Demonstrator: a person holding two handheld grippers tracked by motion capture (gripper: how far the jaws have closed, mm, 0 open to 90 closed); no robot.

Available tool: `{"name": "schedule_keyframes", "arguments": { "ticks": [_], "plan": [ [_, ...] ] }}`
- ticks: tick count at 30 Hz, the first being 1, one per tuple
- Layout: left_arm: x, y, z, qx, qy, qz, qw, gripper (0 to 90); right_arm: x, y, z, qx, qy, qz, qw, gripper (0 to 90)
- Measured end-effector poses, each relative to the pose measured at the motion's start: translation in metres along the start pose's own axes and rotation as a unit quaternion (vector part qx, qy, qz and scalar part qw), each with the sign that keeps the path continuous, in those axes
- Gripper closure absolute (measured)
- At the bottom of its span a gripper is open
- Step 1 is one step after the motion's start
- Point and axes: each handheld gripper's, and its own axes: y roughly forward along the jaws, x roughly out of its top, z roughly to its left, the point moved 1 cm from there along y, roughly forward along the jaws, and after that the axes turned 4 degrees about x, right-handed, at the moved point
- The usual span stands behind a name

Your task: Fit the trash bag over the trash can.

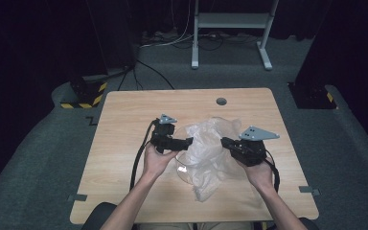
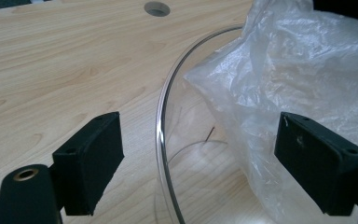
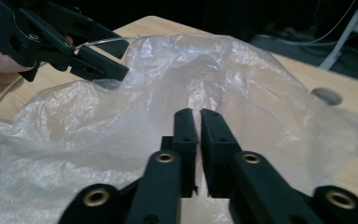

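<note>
Where it sprawls, plastic bag (image 1: 214, 153) crumpled

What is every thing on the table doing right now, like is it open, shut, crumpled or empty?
Clear round glass bowl: upright, bag stuffed into it, rim between the left gripper's jaws.
Thin see-through plastic bag: crumpled, spilling over the bowl onto the table.
Left gripper: open, pads not pressing the rim.
Right gripper: shut; whether it pinches the bag is unclear.
Light wooden table: bare around the bowl.
</note>
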Motion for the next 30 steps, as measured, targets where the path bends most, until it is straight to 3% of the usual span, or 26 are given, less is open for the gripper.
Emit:
{"name": "schedule_keyframes", "arguments": {
  "ticks": [5,15,23,30],
  "plan": [
    [-0.001,-0.003,0.000,0.000,-0.001,-0.008,1.0000,15.2,0.006,-0.002,0.007,-0.001,-0.030,-0.011,0.9995,89.7],
    [-0.008,-0.023,0.008,0.015,-0.014,-0.033,0.9993,14.9,0.013,0.019,0.022,0.049,-0.068,0.006,0.9965,89.8],
    [-0.018,-0.037,0.012,0.030,-0.027,-0.038,0.9985,14.8,0.017,0.042,0.036,0.083,-0.103,0.043,0.9903,89.8],
    [-0.023,-0.047,0.013,0.039,-0.030,-0.045,0.9978,14.7,0.023,0.052,0.048,0.085,-0.144,0.069,0.9835,89.7]
  ]
}}
